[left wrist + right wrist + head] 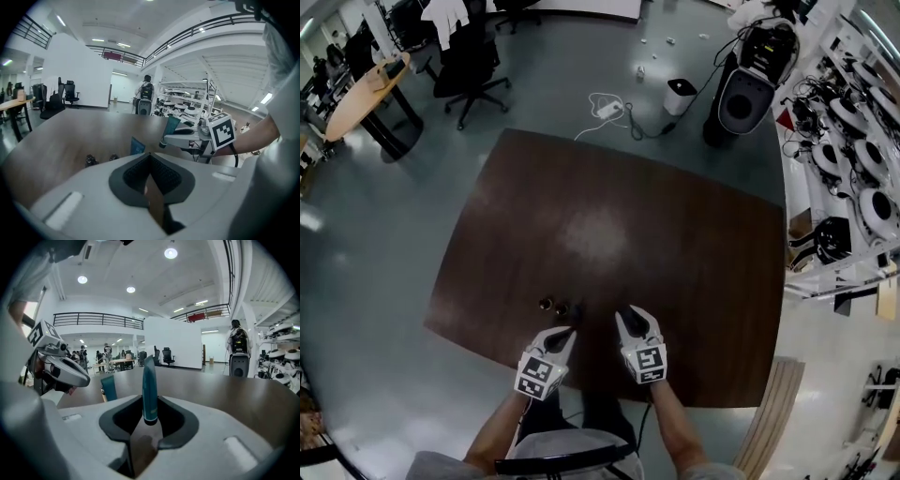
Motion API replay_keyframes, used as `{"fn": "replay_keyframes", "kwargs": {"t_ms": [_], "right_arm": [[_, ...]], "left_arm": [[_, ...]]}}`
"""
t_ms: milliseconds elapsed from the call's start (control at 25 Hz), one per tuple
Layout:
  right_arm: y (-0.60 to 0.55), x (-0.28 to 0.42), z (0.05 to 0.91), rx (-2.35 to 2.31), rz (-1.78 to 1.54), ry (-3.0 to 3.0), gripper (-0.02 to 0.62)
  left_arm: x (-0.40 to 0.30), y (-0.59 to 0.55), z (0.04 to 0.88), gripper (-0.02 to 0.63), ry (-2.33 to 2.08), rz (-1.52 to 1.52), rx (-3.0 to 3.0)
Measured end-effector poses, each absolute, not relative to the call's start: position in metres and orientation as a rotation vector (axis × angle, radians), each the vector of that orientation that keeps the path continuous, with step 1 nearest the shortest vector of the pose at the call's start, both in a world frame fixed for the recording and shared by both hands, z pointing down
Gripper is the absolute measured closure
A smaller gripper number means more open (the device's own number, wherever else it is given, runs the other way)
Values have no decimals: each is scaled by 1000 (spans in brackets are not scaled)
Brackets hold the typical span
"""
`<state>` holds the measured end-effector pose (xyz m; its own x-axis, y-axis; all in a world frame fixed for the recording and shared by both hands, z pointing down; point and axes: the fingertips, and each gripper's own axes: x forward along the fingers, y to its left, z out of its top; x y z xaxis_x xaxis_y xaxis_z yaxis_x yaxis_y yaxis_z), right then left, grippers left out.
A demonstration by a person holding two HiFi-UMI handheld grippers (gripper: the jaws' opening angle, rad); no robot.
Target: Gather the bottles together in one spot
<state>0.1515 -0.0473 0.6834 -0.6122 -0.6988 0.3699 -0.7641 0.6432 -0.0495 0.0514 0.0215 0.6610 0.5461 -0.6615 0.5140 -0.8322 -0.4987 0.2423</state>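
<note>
Right gripper (630, 316): tube (149, 385) is clamped, upright.
Left gripper (565, 335): jaws are closed together, empty.
Small bottles (546, 303): located at 9 o'clock from the tube.

The left gripper (150, 157) fills the foreground, its dark-padded jaws together at the tips with nothing between them, above a brown table (70, 133). Just beyond the jaws stands a teal tube (137, 146), and to its left are a small dark bottle (90, 161) and another small bottle (113, 157). At right, the right gripper (168, 139) clasps a second teal tube (171, 125), tilted.
</note>
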Motion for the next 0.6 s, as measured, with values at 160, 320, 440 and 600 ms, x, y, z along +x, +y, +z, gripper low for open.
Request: {"fn": "replay_keyframes", "kwargs": {"t_ms": [160, 320, 440, 600], "right_arm": [[-47, 126, 686, 1095, 282, -2577, 497], [-41, 110, 691, 1032, 269, -2588, 497], [-36, 100, 697, 995, 258, -2586, 497], [-31, 93, 708, 966, 270, -2580, 496]], "left_arm": [[34, 20, 664, 604, -1245, 487, 2287], [23, 21, 665, 604, -1270, 470, 2273], [13, 21, 666, 604, -1284, 466, 2264], [6, 20, 668, 604, -1300, 462, 2248]]}}
